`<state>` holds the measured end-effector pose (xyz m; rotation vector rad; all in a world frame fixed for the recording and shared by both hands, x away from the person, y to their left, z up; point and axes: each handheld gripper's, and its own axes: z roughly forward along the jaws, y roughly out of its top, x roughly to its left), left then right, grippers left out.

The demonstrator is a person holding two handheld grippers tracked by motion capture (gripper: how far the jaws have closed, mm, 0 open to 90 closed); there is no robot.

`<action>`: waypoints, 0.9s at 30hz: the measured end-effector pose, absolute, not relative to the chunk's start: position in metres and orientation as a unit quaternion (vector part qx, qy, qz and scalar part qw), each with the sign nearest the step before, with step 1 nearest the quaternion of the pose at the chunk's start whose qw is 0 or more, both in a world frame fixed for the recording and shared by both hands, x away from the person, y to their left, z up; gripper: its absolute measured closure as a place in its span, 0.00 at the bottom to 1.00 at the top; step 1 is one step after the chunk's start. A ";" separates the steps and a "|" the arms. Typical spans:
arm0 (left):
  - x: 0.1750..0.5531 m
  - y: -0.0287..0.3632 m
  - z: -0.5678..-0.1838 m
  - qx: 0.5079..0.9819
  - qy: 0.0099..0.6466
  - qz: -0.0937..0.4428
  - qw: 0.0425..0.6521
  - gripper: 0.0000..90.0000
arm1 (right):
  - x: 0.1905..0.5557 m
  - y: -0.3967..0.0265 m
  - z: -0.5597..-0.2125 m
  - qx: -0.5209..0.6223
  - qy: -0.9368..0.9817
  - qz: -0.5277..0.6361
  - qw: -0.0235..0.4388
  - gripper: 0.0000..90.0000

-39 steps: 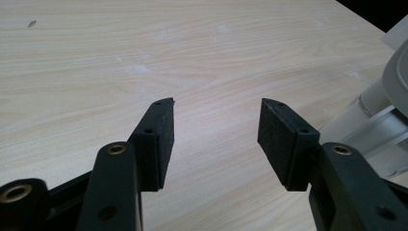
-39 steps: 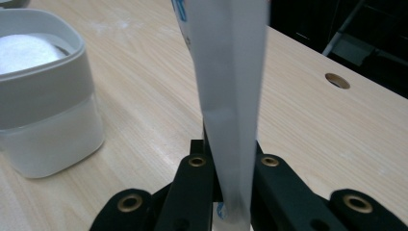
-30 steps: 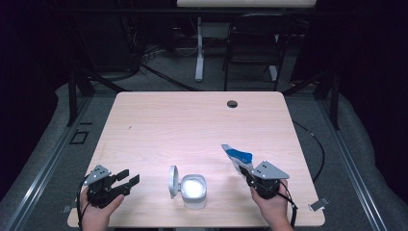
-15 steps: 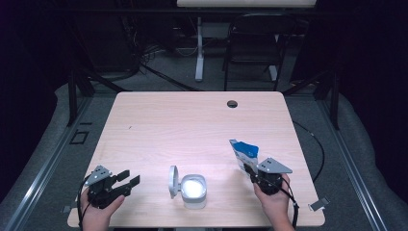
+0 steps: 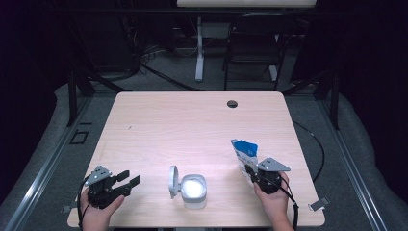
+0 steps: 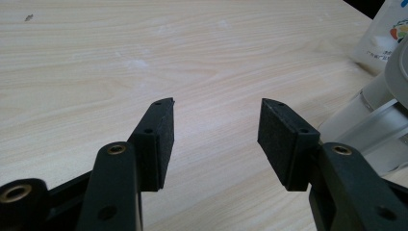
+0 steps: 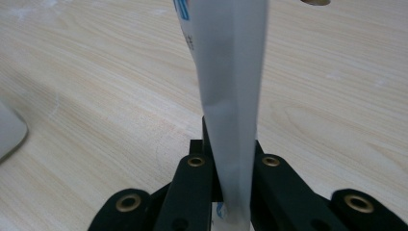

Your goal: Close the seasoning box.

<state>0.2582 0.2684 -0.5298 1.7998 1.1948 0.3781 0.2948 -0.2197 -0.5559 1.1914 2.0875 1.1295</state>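
The right gripper (image 5: 249,169) was pinching a white packet (image 5: 246,155) with a blue top. Its two black jaws were pressed tight on the packet's lower end. In the right gripper view the packet (image 7: 232,91) stood up thin and edge-on between the jaws and rose out past the top of the picture. In the high view the packet stuck out ahead of the gripper, leaning away from the person, with its blue end farthest from the hand. The person's right hand (image 5: 273,199) held the gripper near the front right part of the bench (image 5: 192,125).

To the left of that gripper, a little way off, sat a small white tub (image 5: 193,189) on the bench. Its round lid (image 5: 173,181) was flipped open and stood up on the tub's left side.

Farther left again was the left gripper (image 5: 129,178). Its jaws were spread wide apart with nothing between them. In the left gripper view the left gripper (image 6: 215,129) had just bare wood between its pads. The tub (image 6: 370,130) showed off to its right, and past the tub a bit of the white packet (image 6: 385,33). The person's left hand (image 5: 98,211) held this gripper low near the front left corner of the bench.

Far ahead of both grippers, near the back edge, there was a small dark round hole (image 5: 232,103) in the bench.
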 end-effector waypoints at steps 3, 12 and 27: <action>0.258 0.268 -0.530 0.730 0.485 0.153 0.456 0.53 | 0.296 -0.220 -0.557 0.439 0.761 0.413 0.241 0.99; 0.258 0.268 -0.529 0.733 0.484 0.151 0.454 0.53 | 0.296 -0.223 -0.562 0.445 0.760 0.407 0.243 0.94; 0.258 0.267 -0.526 0.728 0.484 0.152 0.462 0.53 | 0.287 -0.228 -0.566 0.445 0.765 0.396 0.244 0.71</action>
